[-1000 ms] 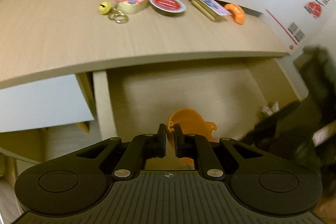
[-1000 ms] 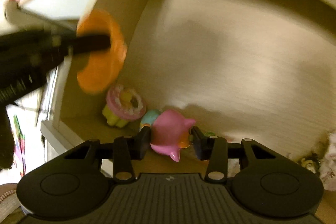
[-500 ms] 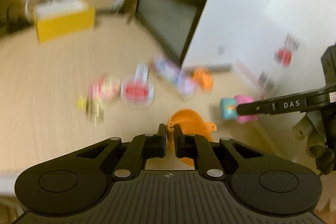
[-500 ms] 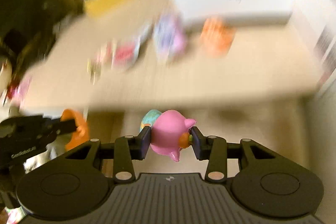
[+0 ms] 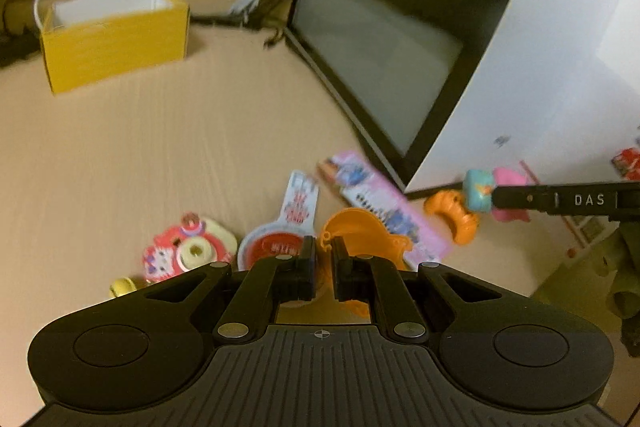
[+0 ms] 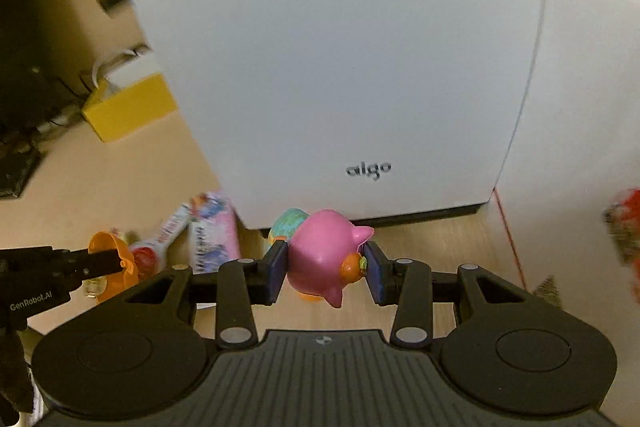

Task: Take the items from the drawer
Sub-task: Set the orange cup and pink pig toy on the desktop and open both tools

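Observation:
My left gripper (image 5: pixel 323 259) is shut on the rim of an orange cup-shaped toy (image 5: pixel 362 235), held above the wooden desk (image 5: pixel 160 147); the same orange toy (image 6: pixel 110 261) shows at the left of the right wrist view. My right gripper (image 6: pixel 325 263) is shut on a pink pig toy (image 6: pixel 322 255) with a teal piece behind it, held over the desk in front of a white computer case (image 6: pixel 340 67). In the left wrist view that pig toy (image 5: pixel 508 179) hangs at the right. The drawer is out of view.
On the desk lie a pink toy camera (image 5: pixel 186 251), a red-and-white packet (image 5: pixel 284 239), a pink printed packet (image 5: pixel 380 203), an orange curved toy (image 5: pixel 456 215) and a small yellow piece (image 5: pixel 122 285). A yellow box (image 5: pixel 116 39) and cables stand at the back.
Both grippers have risen from the drawer space under the desk to above the desktop, each carrying its toy. The left one has moved closer over the items laid out on the desk.

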Available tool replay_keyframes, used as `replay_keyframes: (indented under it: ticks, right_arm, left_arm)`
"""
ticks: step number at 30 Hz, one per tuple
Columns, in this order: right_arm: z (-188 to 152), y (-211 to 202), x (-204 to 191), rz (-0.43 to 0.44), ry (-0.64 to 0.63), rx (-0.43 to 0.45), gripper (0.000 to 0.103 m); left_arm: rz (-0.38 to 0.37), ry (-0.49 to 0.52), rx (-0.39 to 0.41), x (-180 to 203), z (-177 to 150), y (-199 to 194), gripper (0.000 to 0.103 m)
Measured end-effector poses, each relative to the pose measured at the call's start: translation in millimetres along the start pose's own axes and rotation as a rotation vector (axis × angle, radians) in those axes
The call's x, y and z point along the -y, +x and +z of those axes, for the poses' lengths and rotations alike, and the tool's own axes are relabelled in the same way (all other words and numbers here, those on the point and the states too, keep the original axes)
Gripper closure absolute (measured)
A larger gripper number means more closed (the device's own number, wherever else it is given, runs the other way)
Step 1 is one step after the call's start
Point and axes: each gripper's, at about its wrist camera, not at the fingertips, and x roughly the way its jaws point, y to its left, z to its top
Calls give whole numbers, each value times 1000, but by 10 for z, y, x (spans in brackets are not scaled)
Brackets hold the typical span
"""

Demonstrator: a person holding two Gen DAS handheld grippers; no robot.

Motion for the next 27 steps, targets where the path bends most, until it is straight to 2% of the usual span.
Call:
replay_keyframes:
  ticks: [2,3,9,12,16,19,27]
  right_arm:
    - [-58,144,-23,10,-9,2,62]
    - [-70,229,-105,33,-10,18,62]
    - [-42,319,-135,48,-80,45,59]
    - [-76,311,-95,45,-55,27,47]
    - [-193,300,-12,43,-11,-5,46]
    - [-283,301,9,50,-1,-36,41]
    - [-413,363,-169,34,-49,-77,36]
  left_arm:
    - [4,-5,-15,-23,-45,98,93]
    - [-4,-9,3,-27,-56,111,93]
    - [-27,-27,5,-34,6,200,92]
    - [-20,-26,0,-12,-1,176,92]
    - [-13,-26,-4,19,-56,88,89]
    - [-9,-35,-1,30,-102,20,89]
    - [-21,-47,-15,20,-218,-109,88]
